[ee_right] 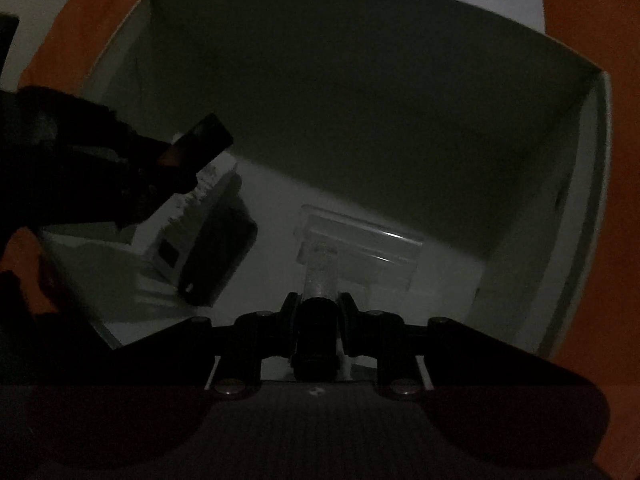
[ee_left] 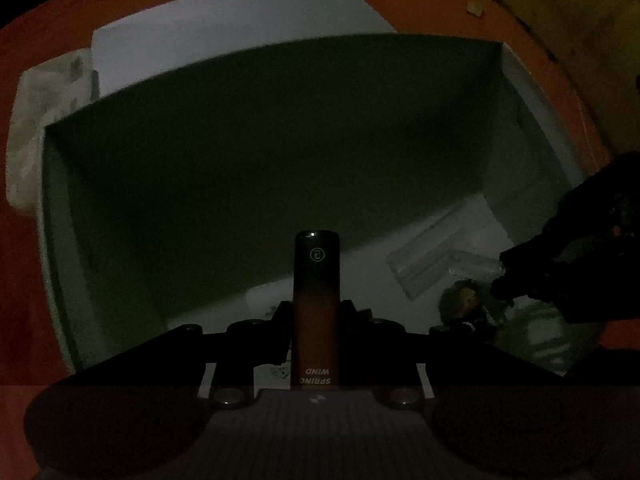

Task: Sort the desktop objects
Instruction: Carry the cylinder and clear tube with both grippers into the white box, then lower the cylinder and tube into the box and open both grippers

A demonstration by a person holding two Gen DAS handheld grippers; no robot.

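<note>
Clamped between the closed pads of the left gripper [ee_left: 316, 312], a dark tube printed "SPRING WIND" [ee_left: 316, 280] stands out along the fingers, pointing down into the white box [ee_left: 60, 240]. On the other side, the right gripper [ee_right: 318, 312] is likewise shut on a small piece with a black base and a clear stem [ee_right: 320, 272]; what it is I cannot tell in this dim light. Both loads hang over the box's interior, not yet touching its floor.

To do the drop well, I would lower each one close to the floor before loosening the grip, so the tube does not roll or bounce against the clear plastic holder [ee_right: 360, 244] lying on the bottom. I would let go one side at a time, since the two grippers are near each other over the same opening.

Room is fair: the tall far wall and side walls stand well back from both tools. Along the left side of the floor in the right wrist view lie a white carton [ee_right: 160, 236] and a black flat item [ee_right: 220, 256], so the bare middle is the safer landing spot. Around the box, the orange worktop [ee_left: 24, 320] shows on all sides
</note>
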